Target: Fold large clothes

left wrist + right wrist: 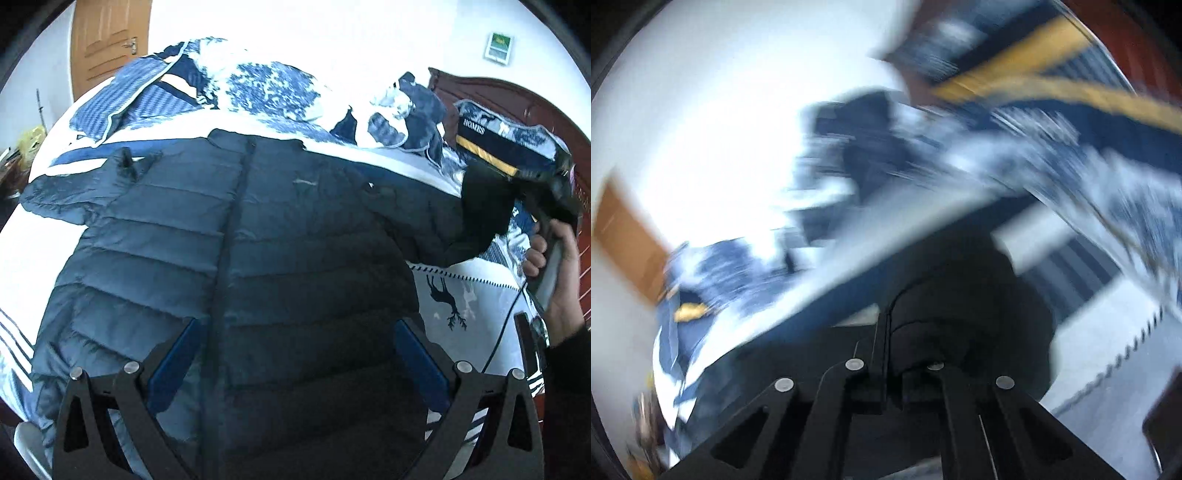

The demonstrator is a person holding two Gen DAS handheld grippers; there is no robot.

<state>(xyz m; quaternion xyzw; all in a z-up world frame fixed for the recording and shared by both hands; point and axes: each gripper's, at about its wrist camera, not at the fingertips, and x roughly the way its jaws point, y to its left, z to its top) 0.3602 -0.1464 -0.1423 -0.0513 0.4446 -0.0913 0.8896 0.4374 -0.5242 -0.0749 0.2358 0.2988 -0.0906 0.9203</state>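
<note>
A dark blue quilted puffer jacket [236, 258] lies front up on the bed, zipper down the middle, its left sleeve [66, 199] spread out. My left gripper [295, 354] is open, hovering over the jacket's lower front. My right gripper [532, 192] is at the right, shut on the black cuff of the right sleeve [484, 210] and holding it off the bed. The right wrist view is blurred; its fingers [882, 354] are closed on dark fabric [960, 295].
The bed has a white and blue patterned cover [472, 295] with a deer print. Rumpled bedding and pillows [258, 85] lie beyond the jacket. A dark red headboard [517, 99] is at the right, a wooden door [107, 40] at the far left.
</note>
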